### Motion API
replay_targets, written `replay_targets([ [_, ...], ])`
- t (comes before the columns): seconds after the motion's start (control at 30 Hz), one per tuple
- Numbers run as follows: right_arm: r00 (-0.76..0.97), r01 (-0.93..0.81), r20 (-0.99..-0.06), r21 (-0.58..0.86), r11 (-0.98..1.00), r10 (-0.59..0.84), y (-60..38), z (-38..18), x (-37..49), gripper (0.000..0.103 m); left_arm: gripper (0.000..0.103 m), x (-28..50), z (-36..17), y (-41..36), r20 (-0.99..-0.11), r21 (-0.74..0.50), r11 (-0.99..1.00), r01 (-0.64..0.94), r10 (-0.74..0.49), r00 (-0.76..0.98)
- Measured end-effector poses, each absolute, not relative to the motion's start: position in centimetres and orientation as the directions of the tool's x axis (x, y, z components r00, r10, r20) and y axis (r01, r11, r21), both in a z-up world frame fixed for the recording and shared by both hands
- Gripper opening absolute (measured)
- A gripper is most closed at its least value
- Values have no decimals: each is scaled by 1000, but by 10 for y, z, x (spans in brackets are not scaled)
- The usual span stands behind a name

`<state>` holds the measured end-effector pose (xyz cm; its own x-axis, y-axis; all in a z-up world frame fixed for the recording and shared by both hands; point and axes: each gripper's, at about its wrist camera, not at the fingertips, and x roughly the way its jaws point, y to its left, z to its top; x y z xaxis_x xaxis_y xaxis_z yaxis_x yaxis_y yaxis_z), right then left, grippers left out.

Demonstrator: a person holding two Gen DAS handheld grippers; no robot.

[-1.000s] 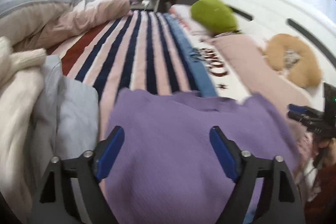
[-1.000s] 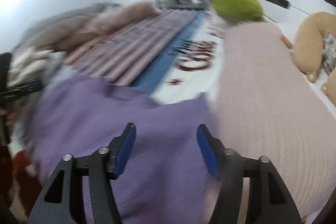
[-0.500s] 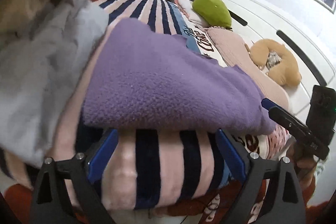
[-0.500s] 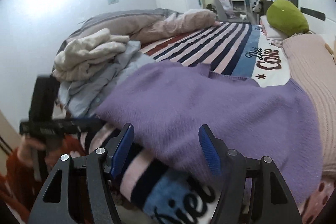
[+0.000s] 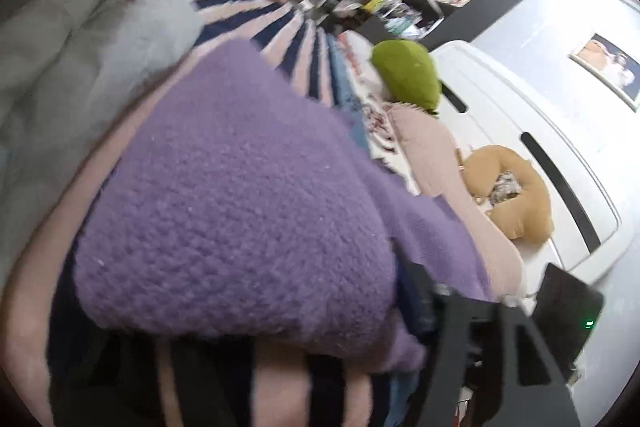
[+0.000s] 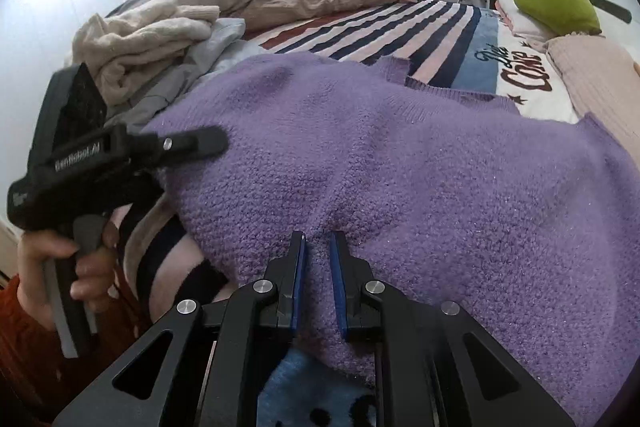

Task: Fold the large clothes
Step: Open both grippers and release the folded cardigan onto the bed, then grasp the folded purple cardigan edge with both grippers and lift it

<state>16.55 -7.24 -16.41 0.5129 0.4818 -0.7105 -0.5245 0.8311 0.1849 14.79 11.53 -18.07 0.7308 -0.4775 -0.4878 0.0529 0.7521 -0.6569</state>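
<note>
A purple knit sweater [image 6: 420,163] lies spread on the striped bed cover [image 6: 400,23]. My right gripper [image 6: 318,259] is shut on the sweater's near hem, pinching a fold between the blue pads. My left gripper [image 6: 200,143] shows in the right wrist view at the sweater's left edge, its fingers lying together against the knit. In the left wrist view the purple sweater [image 5: 240,219] fills the frame very close and blurred; only one dark finger [image 5: 416,303] shows at the lower right, against the sweater's edge.
A pile of cream and grey clothes [image 6: 160,39] lies to the left. A pink knit garment [image 6: 600,87], a green cushion [image 6: 556,3] and a tan neck pillow [image 5: 516,195] lie on the right by the white headboard [image 5: 540,131]. The bed's front edge is just below the grippers.
Both grippers have dropped to the sweater's near edge. The right gripper's fingers have closed onto the hem. The left gripper has pushed in close at the left edge.
</note>
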Motion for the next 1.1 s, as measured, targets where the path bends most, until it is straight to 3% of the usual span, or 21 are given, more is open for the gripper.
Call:
replay_targets([
  [0.1,502,-520,-690,241,819,522,-81,-165,167,8,38,144,-151,93,-479,-561,817,131,-450,753],
  [0.33,511,-490,-588,401,774,627,-142,-142,159,11,35,148,-88,20,-433,-314,859,404,-509,744],
  [0.4,585,-442,-561,384,810,585,-179,-126,150,21,34,154,-80,-5,-422,-302,824,479,-566,708],
  [0.57,734,-269,-535,338,902,419,-276,-98,128,22,34,180,-97,-74,-471,-361,709,606,-699,538],
  [0.67,753,-216,-528,366,905,393,-307,-96,121,23,35,194,-122,-94,-480,-467,619,632,-777,407],
  [0.73,750,-216,-529,373,902,398,-312,-98,120,27,37,190,-125,-97,-475,-446,619,647,-776,415],
  [0.87,735,-276,-505,388,879,453,-300,-88,132,47,53,187,-119,-86,-445,-490,584,647,-806,390],
  [1.03,717,-382,-472,349,856,513,-259,-58,149,57,67,170,-108,-52,-412,-526,576,626,-816,405],
  [1.1,721,-412,-470,302,860,510,-240,-45,152,68,78,160,-103,-34,-384,-537,578,615,-816,432],
])
